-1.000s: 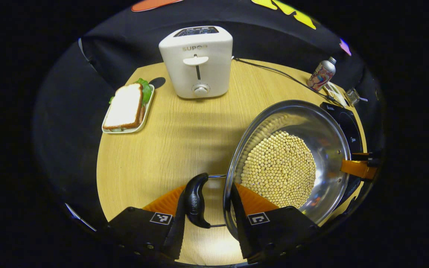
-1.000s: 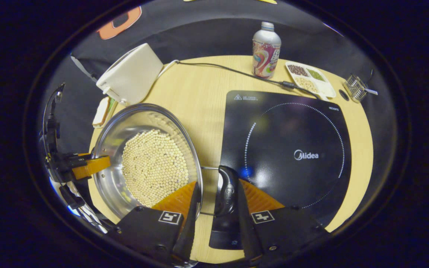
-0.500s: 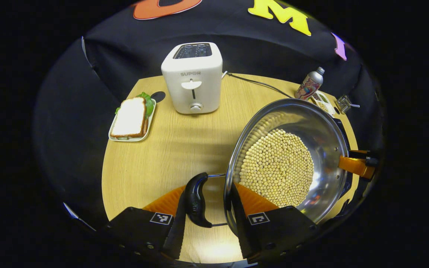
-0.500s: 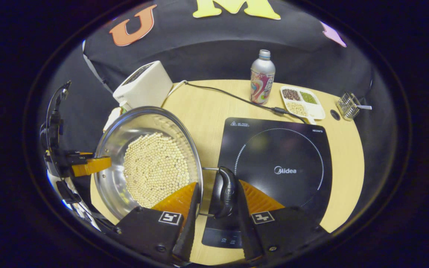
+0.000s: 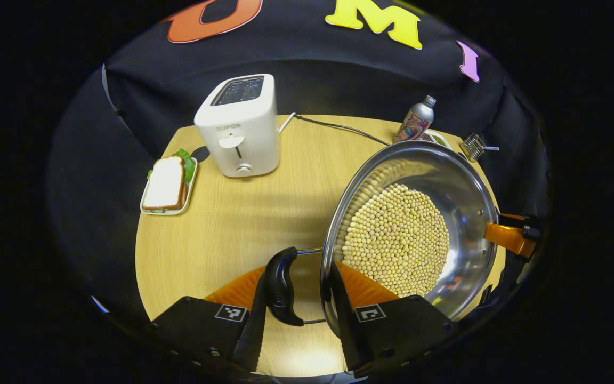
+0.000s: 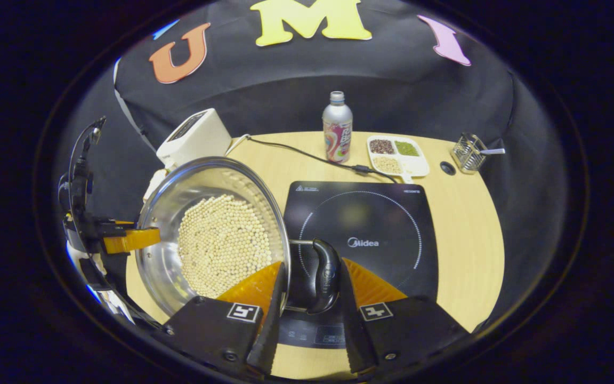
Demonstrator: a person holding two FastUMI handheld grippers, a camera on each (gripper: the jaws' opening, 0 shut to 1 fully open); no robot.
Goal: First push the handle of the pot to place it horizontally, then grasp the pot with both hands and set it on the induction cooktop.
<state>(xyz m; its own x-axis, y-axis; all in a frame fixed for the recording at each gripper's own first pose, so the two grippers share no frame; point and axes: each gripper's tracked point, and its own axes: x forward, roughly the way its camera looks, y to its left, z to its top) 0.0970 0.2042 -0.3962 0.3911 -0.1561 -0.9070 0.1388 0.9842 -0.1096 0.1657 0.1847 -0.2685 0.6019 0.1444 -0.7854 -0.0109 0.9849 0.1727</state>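
Sandwich tray (image 5: 166, 186): far left of the wooden table (image 5: 243, 224), holding a sandwich with lettuce.
Toaster (image 5: 240, 125): white, upright, just right of the tray, near the table's back edge.
Left gripper (image 5: 296, 296): closed around the pot's left handle (image 5: 280, 285) and rim; one finger sits outside the black handle, the other inside the pot wall.
Pot (image 5: 413, 229): steel, holding a layer of pale round beans, carried between the two grippers; in the right gripper view its right edge overlaps the cooktop's left side.
Right gripper (image 6: 309, 293): clamped on the pot's right handle (image 6: 325, 274) and rim in the same manner.
Induction cooktop (image 6: 381, 234): black, flat on the table, to the right of the pot.
Bottle (image 6: 337, 128): upright behind the cooktop.
Divided dish (image 6: 397, 154): right of the bottle, three compartments filled.
Wire basket (image 6: 469, 154): far right rear of the table.
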